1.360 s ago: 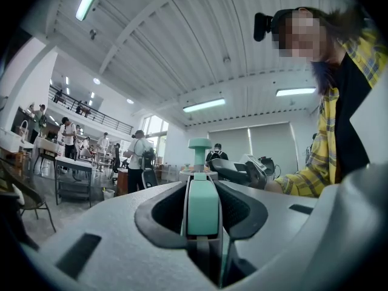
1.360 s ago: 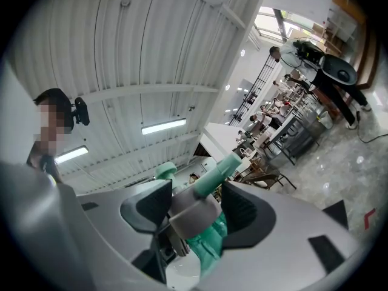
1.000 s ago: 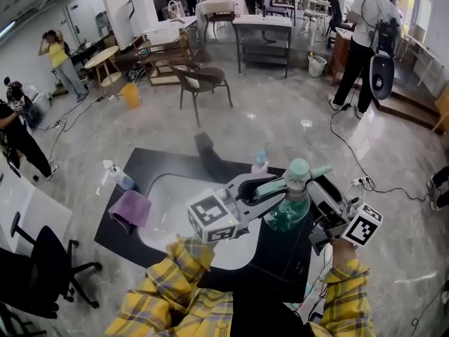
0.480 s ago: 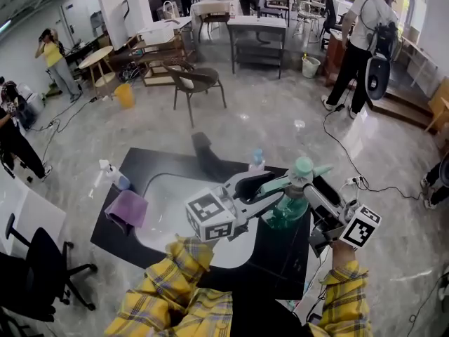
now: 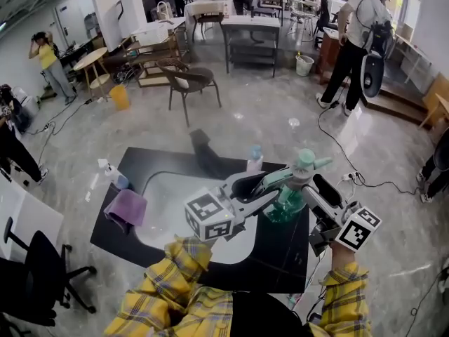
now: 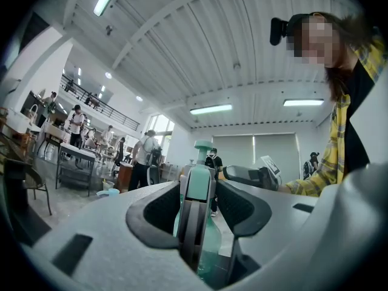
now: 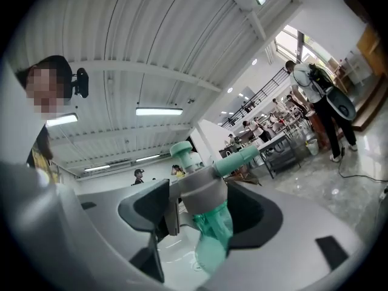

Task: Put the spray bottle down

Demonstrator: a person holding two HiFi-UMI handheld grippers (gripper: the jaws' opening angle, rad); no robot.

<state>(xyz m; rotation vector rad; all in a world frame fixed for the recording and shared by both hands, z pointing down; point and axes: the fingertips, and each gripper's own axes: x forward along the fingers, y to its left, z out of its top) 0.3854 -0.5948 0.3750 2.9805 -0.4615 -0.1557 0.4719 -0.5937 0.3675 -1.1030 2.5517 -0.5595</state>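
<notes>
- Black worktop [image 5: 280, 258] fills the lower middle of the head view. The spray bottle [image 5: 289, 201] stands upright right of centre, beside the white basin [image 5: 168, 209].
- Our left tool [image 5: 276, 189] and right tool [image 5: 309, 187] have just been opening. Both jaws are wide, with the bottle's head and neck between them, unclamped.
- We judge the risk is in backing off: a crooked pull could snag the trigger and topple the bottle.

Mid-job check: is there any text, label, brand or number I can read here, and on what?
No readable text in any view.
Green spray bottle: no label shows.
Left marker cube, right marker cube: black-and-white square patterns, no letters or digits.
Small spray bottle at the mat's left edge: too small to read.
</notes>
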